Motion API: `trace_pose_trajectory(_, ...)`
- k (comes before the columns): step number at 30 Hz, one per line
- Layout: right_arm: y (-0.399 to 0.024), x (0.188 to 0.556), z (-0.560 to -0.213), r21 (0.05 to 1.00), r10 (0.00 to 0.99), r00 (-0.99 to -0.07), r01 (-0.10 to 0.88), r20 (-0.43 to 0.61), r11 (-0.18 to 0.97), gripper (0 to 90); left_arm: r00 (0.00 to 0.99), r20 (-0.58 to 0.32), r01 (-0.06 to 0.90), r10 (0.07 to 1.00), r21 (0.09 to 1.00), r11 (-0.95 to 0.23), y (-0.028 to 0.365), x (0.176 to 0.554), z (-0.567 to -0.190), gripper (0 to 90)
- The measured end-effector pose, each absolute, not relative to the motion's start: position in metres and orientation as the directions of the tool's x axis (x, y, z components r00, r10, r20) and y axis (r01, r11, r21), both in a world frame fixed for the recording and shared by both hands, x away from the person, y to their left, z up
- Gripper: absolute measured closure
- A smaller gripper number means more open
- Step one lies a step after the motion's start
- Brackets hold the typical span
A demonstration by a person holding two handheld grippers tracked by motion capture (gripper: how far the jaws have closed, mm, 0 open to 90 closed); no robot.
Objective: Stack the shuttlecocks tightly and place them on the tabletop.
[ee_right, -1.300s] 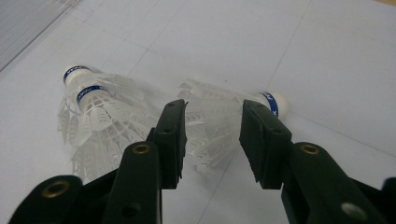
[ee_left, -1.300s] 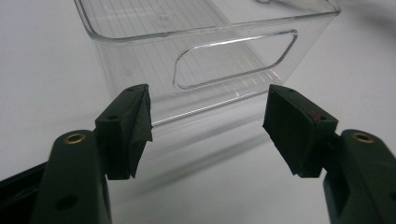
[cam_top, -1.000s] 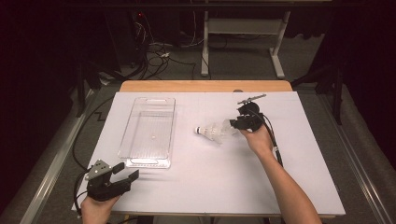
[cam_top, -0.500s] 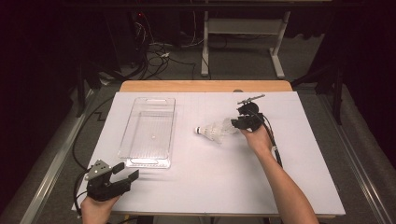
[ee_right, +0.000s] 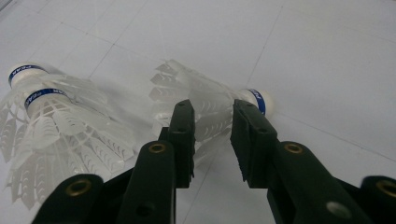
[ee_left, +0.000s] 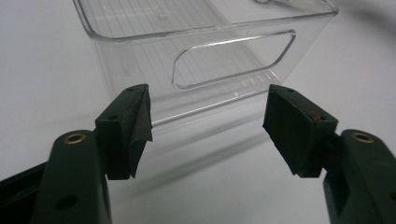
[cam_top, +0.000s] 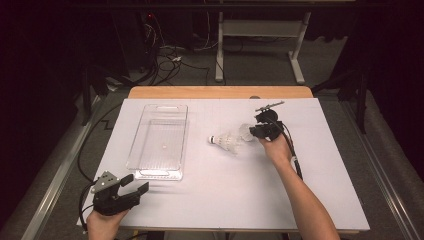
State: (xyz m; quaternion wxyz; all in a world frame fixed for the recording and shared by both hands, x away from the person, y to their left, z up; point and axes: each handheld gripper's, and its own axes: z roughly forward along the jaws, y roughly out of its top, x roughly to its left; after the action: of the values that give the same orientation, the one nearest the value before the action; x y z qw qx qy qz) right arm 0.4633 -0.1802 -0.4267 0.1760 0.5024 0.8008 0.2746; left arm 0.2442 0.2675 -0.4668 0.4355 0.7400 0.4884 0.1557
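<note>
A white plastic shuttlecock (ee_right: 205,93) with a blue band lies on the white table sheet, cork pointing away. My right gripper (ee_right: 212,109) has its jaws on either side of its skirt; they have just been closing and the pads touch it. Two more shuttlecocks (ee_right: 51,121) lie together just left of it. In the high view my right gripper (cam_top: 252,131) is at the right of the shuttlecocks (cam_top: 227,142). My left gripper (cam_top: 136,184) rests open near the front left corner. Its jaws (ee_left: 208,126) stand wide, facing the clear plastic box (ee_left: 210,51).
The clear box (cam_top: 159,140) stands empty on the left half of the sheet, a handle cut-out in its near end. A small dark tool (cam_top: 270,105) lies behind the right hand. The bare wooden table edge (cam_top: 220,92) runs along the back.
</note>
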Motion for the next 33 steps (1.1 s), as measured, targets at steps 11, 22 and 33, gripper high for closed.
trace_pose_trajectory(11, -0.185, 0.463, -0.423, 0.622, 0.9, -0.435, 0.699, -0.022, 0.353, 79.0, 0.474, -0.196, 0.588, 0.858, 0.796, -0.143, 0.268, 0.244, -0.467, 33.0)
trace_pose_trajectory(22, -0.19, 0.462, -0.422, 0.611, 0.904, -0.426, 0.709, -0.027, 0.352, 86.9, 0.475, -0.196, 0.588, 0.858, 0.796, -0.144, 0.267, 0.244, -0.467, 33.0)
trace_pose_trajectory(33, -0.198, 0.461, -0.421, 0.606, 0.911, -0.409, 0.713, -0.047, 0.351, 89.9, 0.475, -0.198, 0.589, 0.858, 0.796, -0.142, 0.268, 0.244, -0.467, 33.1)
